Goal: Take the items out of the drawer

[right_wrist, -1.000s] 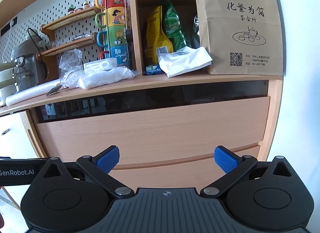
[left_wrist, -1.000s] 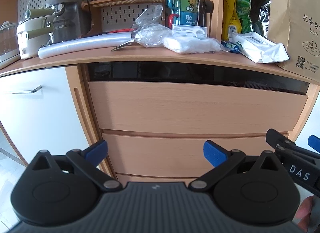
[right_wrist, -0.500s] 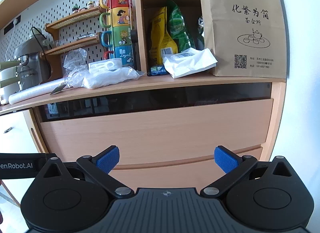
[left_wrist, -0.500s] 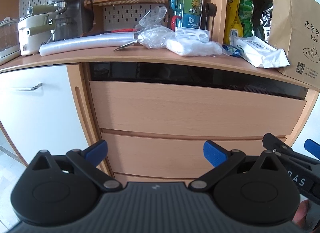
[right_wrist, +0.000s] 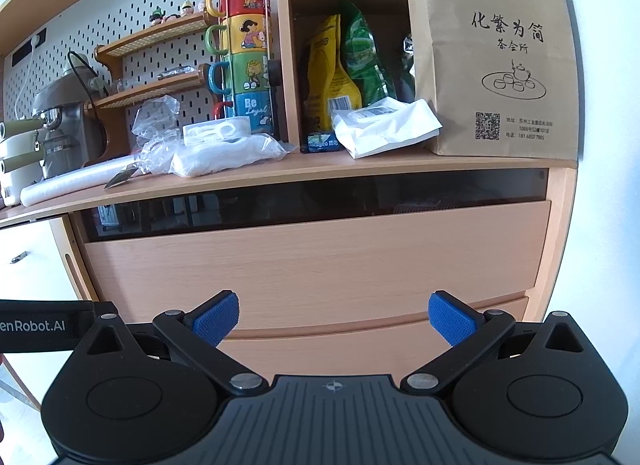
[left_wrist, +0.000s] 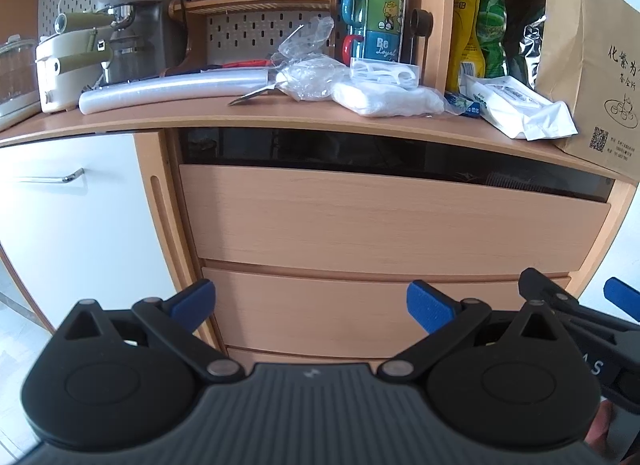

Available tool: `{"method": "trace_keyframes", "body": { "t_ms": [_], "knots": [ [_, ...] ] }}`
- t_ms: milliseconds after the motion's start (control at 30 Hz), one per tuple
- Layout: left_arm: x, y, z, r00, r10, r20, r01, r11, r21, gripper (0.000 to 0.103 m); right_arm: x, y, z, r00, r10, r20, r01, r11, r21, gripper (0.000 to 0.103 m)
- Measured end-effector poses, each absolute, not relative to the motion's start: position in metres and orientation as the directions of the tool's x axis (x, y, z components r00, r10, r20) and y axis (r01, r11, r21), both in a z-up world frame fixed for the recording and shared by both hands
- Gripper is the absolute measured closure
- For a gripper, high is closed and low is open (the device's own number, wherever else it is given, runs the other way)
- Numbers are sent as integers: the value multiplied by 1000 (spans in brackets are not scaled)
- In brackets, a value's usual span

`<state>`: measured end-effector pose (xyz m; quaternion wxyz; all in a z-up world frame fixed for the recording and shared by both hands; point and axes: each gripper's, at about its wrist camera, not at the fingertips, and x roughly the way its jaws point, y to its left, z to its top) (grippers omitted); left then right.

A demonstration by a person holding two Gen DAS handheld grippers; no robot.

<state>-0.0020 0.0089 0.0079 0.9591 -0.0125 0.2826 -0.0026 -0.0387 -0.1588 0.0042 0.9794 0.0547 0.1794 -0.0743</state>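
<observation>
Both tongs spread, empty, clear of shut upper drawer [right_wrist: 320, 261].

The brown paper bag [right_wrist: 494, 65] has big black words "化繁为简", a teapot drawing and a square QR code, the blue mug [right_wrist: 253, 111] says "Be Loyal", and the black strap [right_wrist: 38, 325] at the left says "enRobot.AI".
</observation>
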Motion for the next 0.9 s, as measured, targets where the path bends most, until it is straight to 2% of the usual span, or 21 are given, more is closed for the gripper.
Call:
{"method": "trace_keyframes", "body": {
  "t_ms": [900],
  "knots": [
    [-1,5,5,832,-19,-555,14,1000,-13,0,-42,-163,4,924,-128,-359,172,981,92,0]
  ]
}}
